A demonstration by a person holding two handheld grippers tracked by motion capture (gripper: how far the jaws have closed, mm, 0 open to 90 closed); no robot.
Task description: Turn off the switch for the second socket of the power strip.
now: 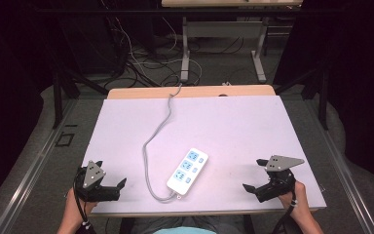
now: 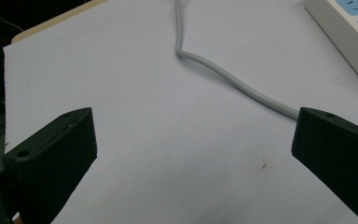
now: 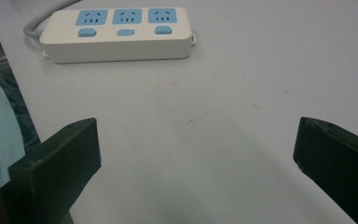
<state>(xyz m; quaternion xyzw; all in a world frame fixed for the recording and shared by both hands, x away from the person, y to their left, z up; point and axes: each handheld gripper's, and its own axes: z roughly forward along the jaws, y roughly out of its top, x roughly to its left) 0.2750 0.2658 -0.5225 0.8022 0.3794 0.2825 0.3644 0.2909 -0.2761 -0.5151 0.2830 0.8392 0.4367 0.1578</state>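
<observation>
While both claws are hovering wide apart and holding nothing at the table's (image 1: 126, 122) near edge, left claw (image 1: 111, 187) and right claw (image 1: 253, 175) are flanking the power strip (image 1: 187, 171), which is lying flat between them; its grey cord (image 1: 148, 146) is trailing toward the far edge.

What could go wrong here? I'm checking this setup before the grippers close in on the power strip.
The power strip lies near the table's front edge, so a push from either gripper might slide it off. Its grey cable loops toward the open left gripper and could snag on a jaw. The strip looks wide for the open right gripper; a grip across it may slip.
</observation>
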